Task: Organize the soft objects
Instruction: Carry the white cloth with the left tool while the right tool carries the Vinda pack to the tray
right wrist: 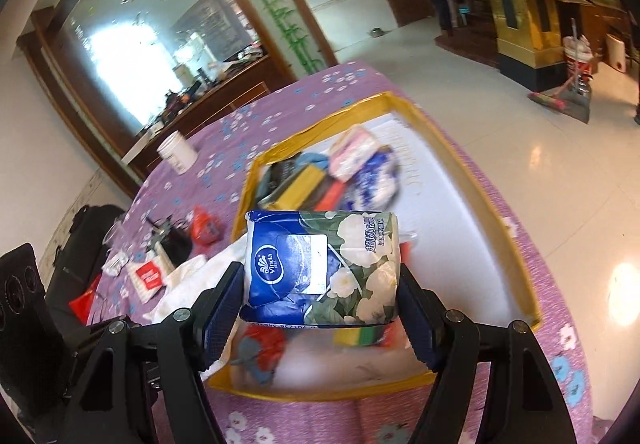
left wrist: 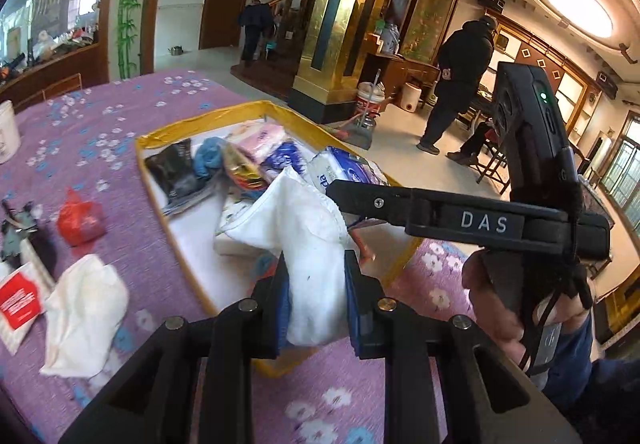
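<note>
**Both claws loaded above the yellow-edged tray**

The white cloth (left wrist: 304, 240) hangs long-axis upright, pinched tight in the left claw (left wrist: 316, 300). The tissue pack (right wrist: 322, 268) lies crosswise, clamped in the right claw (right wrist: 320, 308). Both are held over the tray (right wrist: 492, 187), which sits by the desk's (left wrist: 120, 115) floor-side edge.

I read "DAS" in pale letters on the black bar of the right gripper (left wrist: 338, 192). I read "Vinda" in the white-ringed blue badge on the tissue pack (right wrist: 322, 268); the other print on it is too blurred.
</note>
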